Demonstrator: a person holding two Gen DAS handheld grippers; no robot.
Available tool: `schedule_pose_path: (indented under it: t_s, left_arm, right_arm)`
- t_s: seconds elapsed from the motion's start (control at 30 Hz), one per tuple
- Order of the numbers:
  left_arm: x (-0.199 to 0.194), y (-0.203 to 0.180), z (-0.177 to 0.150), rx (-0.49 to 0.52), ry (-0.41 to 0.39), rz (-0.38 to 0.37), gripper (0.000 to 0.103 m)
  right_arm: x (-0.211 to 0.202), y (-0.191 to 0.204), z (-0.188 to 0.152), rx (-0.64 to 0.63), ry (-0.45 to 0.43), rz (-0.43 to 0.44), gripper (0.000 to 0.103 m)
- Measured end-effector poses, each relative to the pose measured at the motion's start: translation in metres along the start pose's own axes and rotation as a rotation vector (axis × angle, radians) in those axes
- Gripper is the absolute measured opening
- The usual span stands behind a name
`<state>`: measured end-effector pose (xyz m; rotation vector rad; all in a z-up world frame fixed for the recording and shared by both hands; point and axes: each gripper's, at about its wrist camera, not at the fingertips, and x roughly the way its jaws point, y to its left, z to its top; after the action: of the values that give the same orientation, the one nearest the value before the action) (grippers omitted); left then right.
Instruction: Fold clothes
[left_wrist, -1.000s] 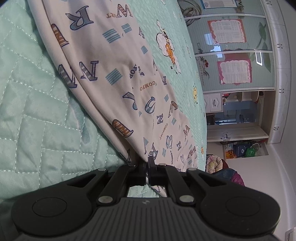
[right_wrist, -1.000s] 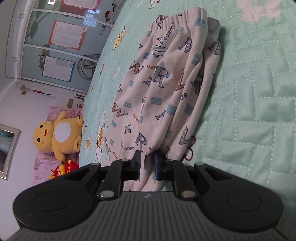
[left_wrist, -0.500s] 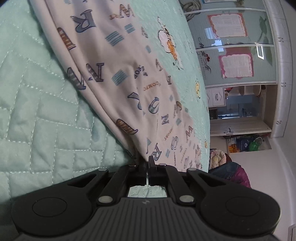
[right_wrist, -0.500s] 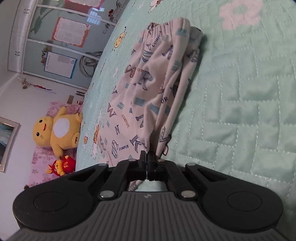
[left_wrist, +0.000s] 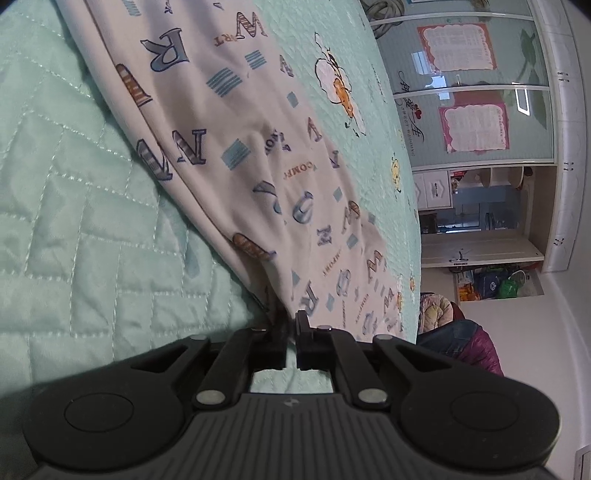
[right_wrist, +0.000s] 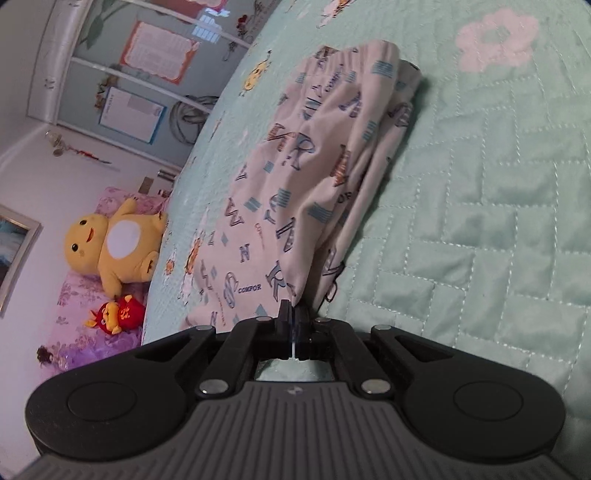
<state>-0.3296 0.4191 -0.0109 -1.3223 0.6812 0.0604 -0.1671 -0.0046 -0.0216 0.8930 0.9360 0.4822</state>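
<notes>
A pair of white trousers printed with blue and brown letters (left_wrist: 258, 155) lies on a mint green quilted bedspread (left_wrist: 74, 221). My left gripper (left_wrist: 291, 321) is shut on a near corner of the cloth, which rises in a taut fold from the pinch. In the right wrist view the same trousers (right_wrist: 314, 177) run away to their gathered waistband at the far end. My right gripper (right_wrist: 293, 314) is shut on the near hem edge, and the cloth lifts in a ridge from its tips.
The bedspread (right_wrist: 480, 240) stretches wide to the right of the trousers. A yellow plush toy (right_wrist: 114, 243) and a small red toy (right_wrist: 118, 314) sit on a pink floral surface beyond the bed's left edge. Glass wardrobe doors (left_wrist: 472, 92) and clutter stand past the far edge.
My right gripper has gone from open around the hem to shut on it, and the cloth has bunched up toward it. My left gripper keeps its pinch; its view has shifted slightly.
</notes>
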Motion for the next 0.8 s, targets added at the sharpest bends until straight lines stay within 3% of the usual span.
schedule_pose_path:
  t_s: [0.1,0.23,0.37,0.43,0.53,0.63,0.8]
  left_arm:
    - [-0.007,-0.013,-0.014,0.084,0.041,-0.003,0.006]
    - [-0.004,-0.044,-0.033,0.25,0.1,-0.031,0.006]
    - [0.036,-0.099,-0.051,0.503,0.12,-0.106,0.007]
    - [0.069,-0.119,-0.054,0.561,0.126,-0.12,0.007]
    - [0.12,-0.135,-0.056,0.59,0.14,-0.119,0.007]
    - [0.155,-0.134,-0.062,0.62,0.163,-0.065,0.007]
    - [0.169,-0.114,-0.063,0.59,0.171,-0.024,0.006]
  right_arm:
    - [-0.014,-0.005,0.007,0.025,-0.001,0.027,0.006]
    - [-0.051,-0.018,0.026,0.026,-0.126,0.011,0.007]
    - [-0.069,-0.033,0.057,0.044,-0.241,-0.038,0.008]
    - [-0.066,-0.037,0.071,0.047,-0.262,-0.052,0.011]
    - [-0.056,-0.04,0.085,0.065,-0.272,-0.058,0.014]
    - [-0.047,-0.042,0.092,0.083,-0.252,-0.032,0.014]
    - [-0.045,-0.044,0.097,0.09,-0.241,-0.027,0.014]
